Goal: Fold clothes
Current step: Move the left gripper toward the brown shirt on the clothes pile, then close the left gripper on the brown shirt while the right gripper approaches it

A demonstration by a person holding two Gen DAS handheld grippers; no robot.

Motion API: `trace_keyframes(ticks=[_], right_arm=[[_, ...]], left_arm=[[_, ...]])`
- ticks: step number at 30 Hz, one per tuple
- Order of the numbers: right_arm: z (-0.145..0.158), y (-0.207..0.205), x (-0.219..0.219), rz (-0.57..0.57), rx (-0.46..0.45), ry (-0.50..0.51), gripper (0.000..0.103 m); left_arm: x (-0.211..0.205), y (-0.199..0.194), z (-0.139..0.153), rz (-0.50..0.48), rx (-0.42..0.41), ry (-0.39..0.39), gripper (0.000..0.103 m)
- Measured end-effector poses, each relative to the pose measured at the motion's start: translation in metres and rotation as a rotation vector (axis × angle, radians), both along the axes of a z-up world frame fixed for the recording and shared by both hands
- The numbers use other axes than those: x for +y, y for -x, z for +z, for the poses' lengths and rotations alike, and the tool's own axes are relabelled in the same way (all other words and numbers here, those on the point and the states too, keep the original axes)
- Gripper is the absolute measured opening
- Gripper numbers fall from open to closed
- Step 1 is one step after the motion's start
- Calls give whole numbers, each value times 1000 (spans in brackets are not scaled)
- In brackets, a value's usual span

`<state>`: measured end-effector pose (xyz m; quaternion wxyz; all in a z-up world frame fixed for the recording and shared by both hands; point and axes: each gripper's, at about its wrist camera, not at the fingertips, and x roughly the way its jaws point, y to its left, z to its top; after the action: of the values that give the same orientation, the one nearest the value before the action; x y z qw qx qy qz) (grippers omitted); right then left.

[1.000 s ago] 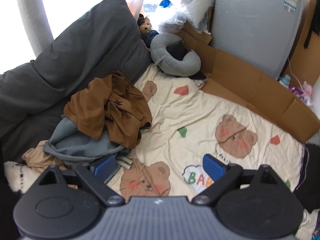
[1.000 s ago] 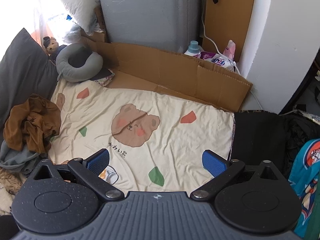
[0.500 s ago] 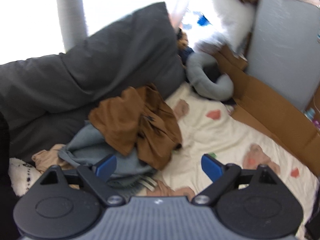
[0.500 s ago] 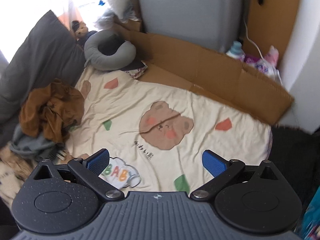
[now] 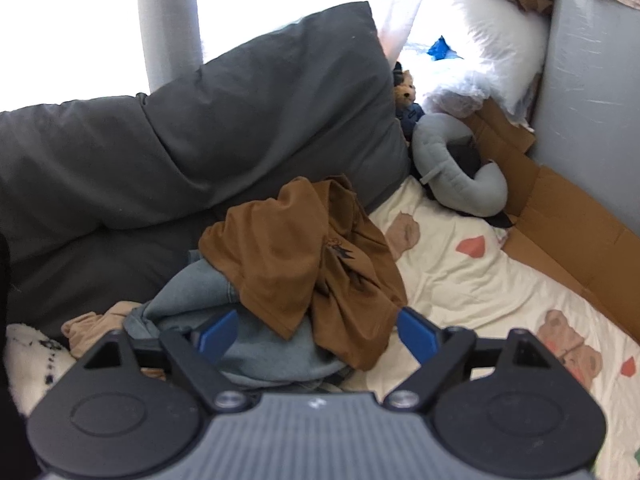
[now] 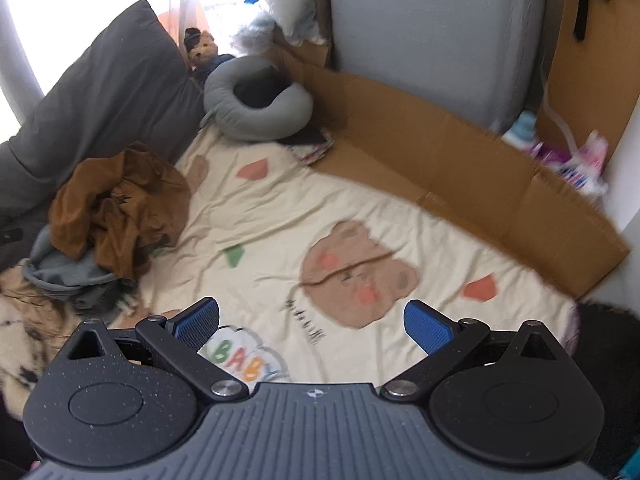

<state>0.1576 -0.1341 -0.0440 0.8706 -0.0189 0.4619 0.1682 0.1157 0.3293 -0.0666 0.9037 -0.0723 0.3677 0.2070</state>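
Observation:
A crumpled brown garment (image 5: 308, 256) (image 6: 120, 208) lies on top of a grey-blue garment (image 5: 264, 344) (image 6: 60, 268) in a heap at the left edge of the cream bear-print blanket (image 6: 360, 216). My left gripper (image 5: 320, 330) hovers just in front of the heap, straddling the brown garment's lower hem; its jaws are closing but the pads press on nothing. My right gripper (image 6: 312, 324) is open over the blanket near the "BABY" print, with nothing between its blue pads.
Dark grey pillows (image 5: 200, 120) back the heap. A grey neck pillow (image 6: 256, 104) and a teddy bear (image 6: 204, 48) sit at the far corner. Flattened cardboard (image 6: 460, 160) borders the blanket. A tan garment (image 5: 92, 320) and a fuzzy white throw (image 5: 28, 356) lie at the left.
The left gripper has swung left from the blanket's bear prints to the clothes heap and come closer to it. The right gripper's view has shifted left and lower over the blanket.

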Motion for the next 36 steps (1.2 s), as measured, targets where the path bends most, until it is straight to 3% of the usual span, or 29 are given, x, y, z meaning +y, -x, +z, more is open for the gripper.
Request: trace_keyframes(ticks=[8, 13, 27, 31, 32, 35, 36], right_arm=[[-26, -13, 6, 74, 19, -37, 101], [-37, -22, 13, 128, -19, -50, 101], [-84, -36, 24, 184, 79, -76, 101], [-89, -36, 21, 182, 93, -82, 100], [-89, -36, 20, 182, 94, -82, 100], [-90, -34, 20, 189, 92, -78, 100], [-90, -33, 20, 191, 91, -76, 100]], left_arm=[[24, -17, -46, 28, 7, -8, 88], [39, -31, -69, 33, 18, -21, 87], [59, -83, -124, 33, 119, -87, 87], [57, -95, -135, 17, 147, -143, 86], [58, -98, -137, 21, 154, -151, 83], [63, -104, -140, 32, 172, -160, 55], [65, -105, -140, 37, 178, -163, 34]])
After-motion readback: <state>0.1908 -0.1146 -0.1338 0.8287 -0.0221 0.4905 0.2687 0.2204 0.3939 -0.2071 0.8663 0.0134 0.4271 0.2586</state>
